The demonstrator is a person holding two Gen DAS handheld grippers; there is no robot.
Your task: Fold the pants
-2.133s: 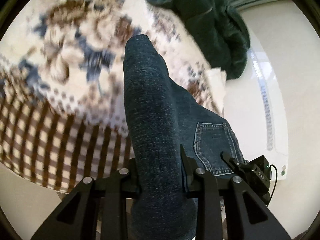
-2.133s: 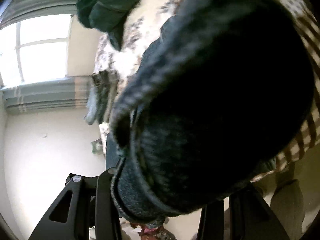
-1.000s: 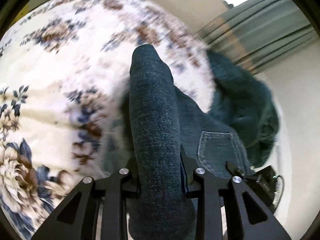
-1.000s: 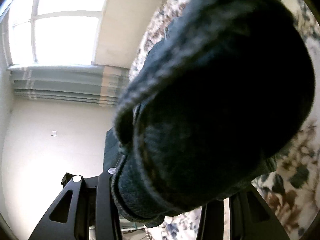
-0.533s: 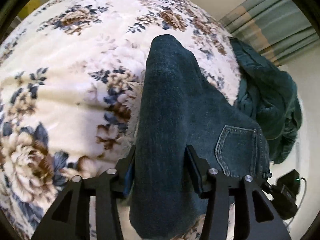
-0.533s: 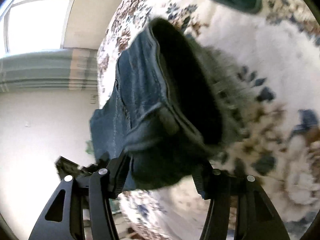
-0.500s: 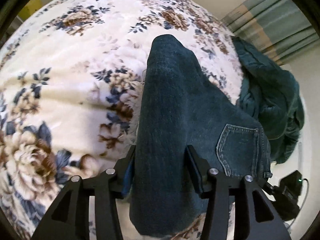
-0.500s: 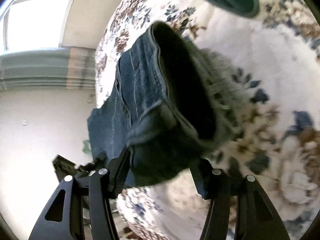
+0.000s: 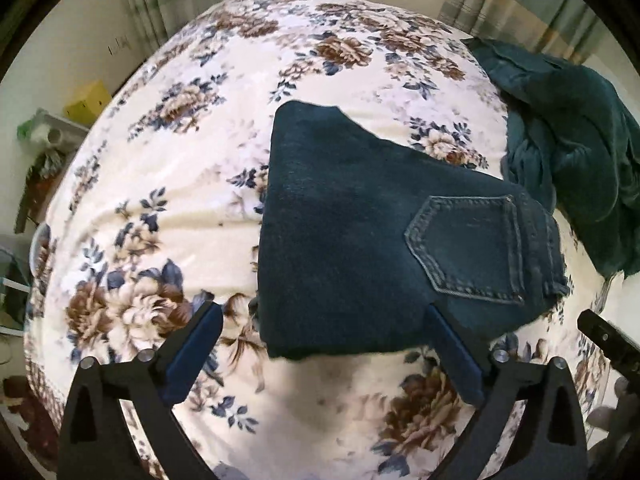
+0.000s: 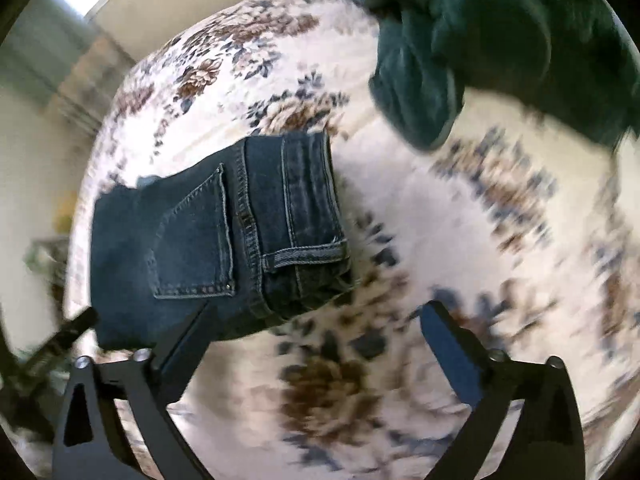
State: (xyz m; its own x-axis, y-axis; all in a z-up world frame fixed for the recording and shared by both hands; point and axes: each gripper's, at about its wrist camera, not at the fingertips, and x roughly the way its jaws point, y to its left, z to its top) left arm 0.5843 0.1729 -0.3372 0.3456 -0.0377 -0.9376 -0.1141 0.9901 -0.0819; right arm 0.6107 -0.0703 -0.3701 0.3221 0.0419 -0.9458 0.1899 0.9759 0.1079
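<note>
The dark blue jeans point(image 9: 360, 232) lie folded in a compact stack on the floral bedspread point(image 9: 168, 184), back pocket facing up. My left gripper point(image 9: 324, 340) is open and empty, its fingers straddling the near edge of the stack just above the bed. In the right wrist view the jeans point(image 10: 216, 248) lie to the left, waistband and hem edge showing. My right gripper point(image 10: 316, 344) is open and empty, just off the jeans' near right corner.
A heap of dark green clothing point(image 9: 568, 152) lies on the bed right of the jeans; it also shows in the right wrist view point(image 10: 480, 40). Curtains point(image 9: 520, 8) hang behind the bed. A yellow box point(image 9: 88, 100) and clutter sit at the left bedside.
Both grippers held the jeans and carried them over the bed. They set the folded stack down, opened and let go. The right view is blurred from motion.
</note>
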